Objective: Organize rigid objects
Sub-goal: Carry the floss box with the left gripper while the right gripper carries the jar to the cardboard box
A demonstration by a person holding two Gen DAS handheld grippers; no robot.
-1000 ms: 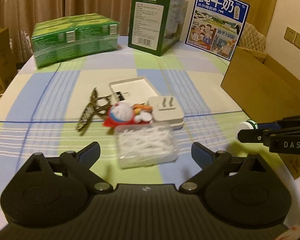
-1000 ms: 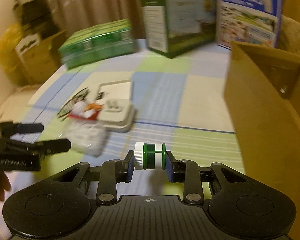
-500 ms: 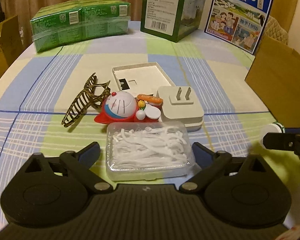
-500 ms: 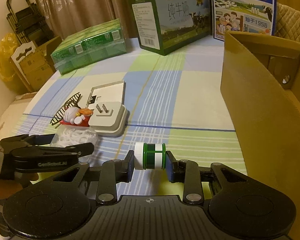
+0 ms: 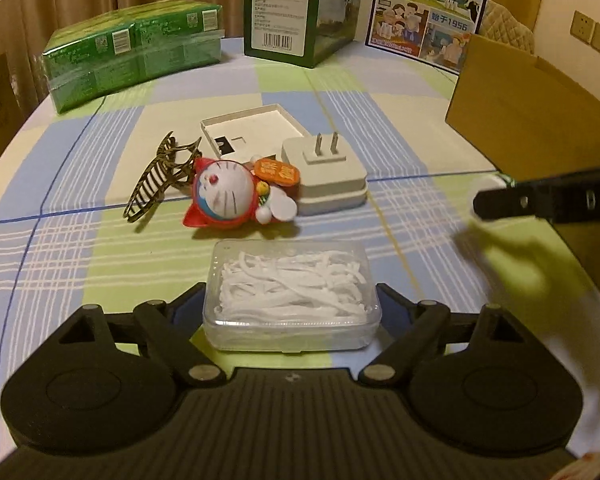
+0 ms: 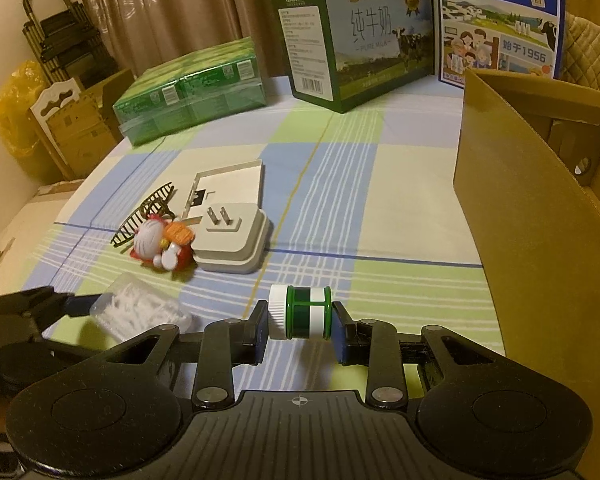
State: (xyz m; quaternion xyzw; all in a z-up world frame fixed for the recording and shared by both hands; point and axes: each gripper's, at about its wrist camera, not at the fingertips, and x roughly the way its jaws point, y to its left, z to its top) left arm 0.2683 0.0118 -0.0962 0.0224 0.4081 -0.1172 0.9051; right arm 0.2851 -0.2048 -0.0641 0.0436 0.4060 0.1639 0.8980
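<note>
A clear plastic box of white floss picks (image 5: 292, 292) lies on the checked tablecloth between the fingers of my left gripper (image 5: 290, 296). The jaws are closing, and the pads stand close to the box's short sides without visibly pressing on it. Just beyond the box lie a round red and blue cat figure (image 5: 228, 196), a brown hair claw (image 5: 156, 176), a white plug adapter (image 5: 328, 172) and a shallow white tray (image 5: 256, 128). My right gripper (image 6: 300, 320) hangs above the cloth, shut on a small green and white bottle (image 6: 304, 312) held sideways.
An open cardboard box (image 6: 540, 220) stands along the right side of the table. At the back are a green wrapped pack (image 5: 132, 56), a green milk carton (image 5: 300, 4) and a blue milk carton (image 5: 428, 12). Round table edge lies left.
My left gripper has come forward and down until the floss box sits between its fingers, and its jaws have narrowed. The right gripper has kept the bottle and stayed in place.
</note>
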